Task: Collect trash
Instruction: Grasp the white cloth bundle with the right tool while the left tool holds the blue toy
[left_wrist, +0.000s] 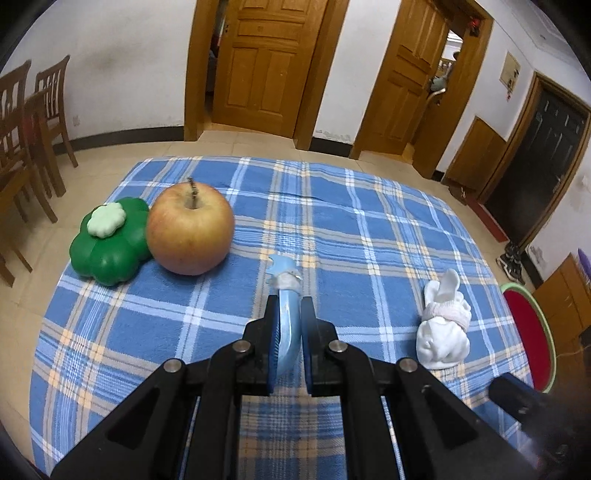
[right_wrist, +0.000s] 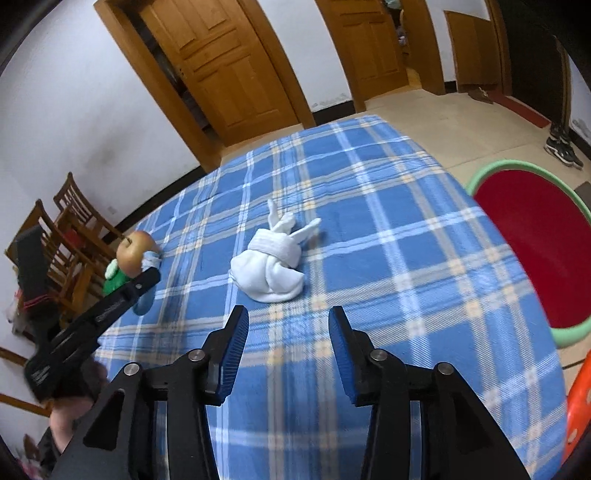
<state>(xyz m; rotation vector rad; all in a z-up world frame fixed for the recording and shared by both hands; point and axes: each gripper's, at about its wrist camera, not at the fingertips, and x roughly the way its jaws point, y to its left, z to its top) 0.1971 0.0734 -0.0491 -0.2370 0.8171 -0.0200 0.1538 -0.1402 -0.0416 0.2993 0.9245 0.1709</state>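
- Table w/ blue plaid cloth (left_wrist: 369, 236) carries everything; tan tile floor around it, wood doors behind.
- Red basin w/ green rim (right_wrist: 532, 236) sits on the floor just off the table's right edge, well below the cloth; nothing visible inside it.
- Apple (left_wrist: 190, 229), red-yellow, stem up, near the left edge, touching the green flower-shaped toy (left_wrist: 109, 245) on its left; toy has a pale green flower cap on top.
- White sock bundle (right_wrist: 271, 266), rolled into a ball w/ a ribbed cuff wrapped round it & loose ends sticking up at the far side; lies on the cloth toward the right edge in the left wrist view, roughly mid-table in the right wrist view. Nothing touches it.
- Light blue curved plastic piece (left_wrist: 288, 325), thin & crescent-shaped, w/ a white crumpled wad near its far end & a notched blue tip beyond that; raised off the cloth, right of the apple.
- Left gripper (left_wrist: 289, 314): jaws fully closed, pads clamped on the blue piece's lower half; its upper end pokes out past the fingertips. Also seen from the side in the right wrist view, close by the apple.
- Right gripper (right_wrist: 288, 325): jaws partly apart, about mid-range, nothing between the pads; hangs over the cloth on the near side of the sock bundle, fingertips apart from it, pointing toward it.
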